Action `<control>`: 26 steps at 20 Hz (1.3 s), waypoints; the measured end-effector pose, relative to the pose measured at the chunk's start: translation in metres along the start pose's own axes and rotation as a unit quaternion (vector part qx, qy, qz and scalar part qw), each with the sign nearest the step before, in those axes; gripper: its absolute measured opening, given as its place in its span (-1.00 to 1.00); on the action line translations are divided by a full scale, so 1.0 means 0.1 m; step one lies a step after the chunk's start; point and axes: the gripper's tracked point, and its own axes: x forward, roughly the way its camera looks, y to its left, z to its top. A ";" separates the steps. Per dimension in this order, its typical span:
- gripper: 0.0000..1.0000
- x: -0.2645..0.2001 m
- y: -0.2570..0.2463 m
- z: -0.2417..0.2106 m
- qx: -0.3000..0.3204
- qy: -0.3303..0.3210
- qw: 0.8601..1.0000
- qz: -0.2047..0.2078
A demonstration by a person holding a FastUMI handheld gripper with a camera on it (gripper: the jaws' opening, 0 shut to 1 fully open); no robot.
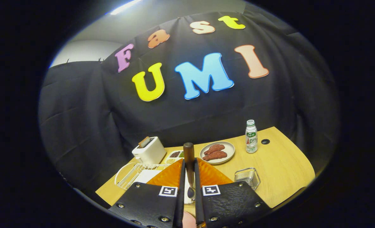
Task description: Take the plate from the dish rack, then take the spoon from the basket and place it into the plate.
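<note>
Black cloth walls close off the far side of a light wooden tabletop (279, 167). The gripper (190, 177) is clamped on a spoon (189, 164), both fingers pressing its shaft; the brown wooden handle stands up beyond the fingers and the metal bowl hangs down between them. A little of the pink plate (188, 220) shows low between the fingers, under the spoon. Just ahead on the right sits a small clear basket (247, 177). To the left is a white wire dish rack (131, 174), and behind it a white toaster (149, 150). Farther off, a round dish of sausages (217, 152) lies beside a small tray of food (174, 156), and a small white bottle (251, 136) stands far right near a hole (265, 141) in the tabletop.
</note>
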 end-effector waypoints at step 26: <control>-0.72 -0.44 1.11 -1.89 -0.146 0.094 0.981 0.087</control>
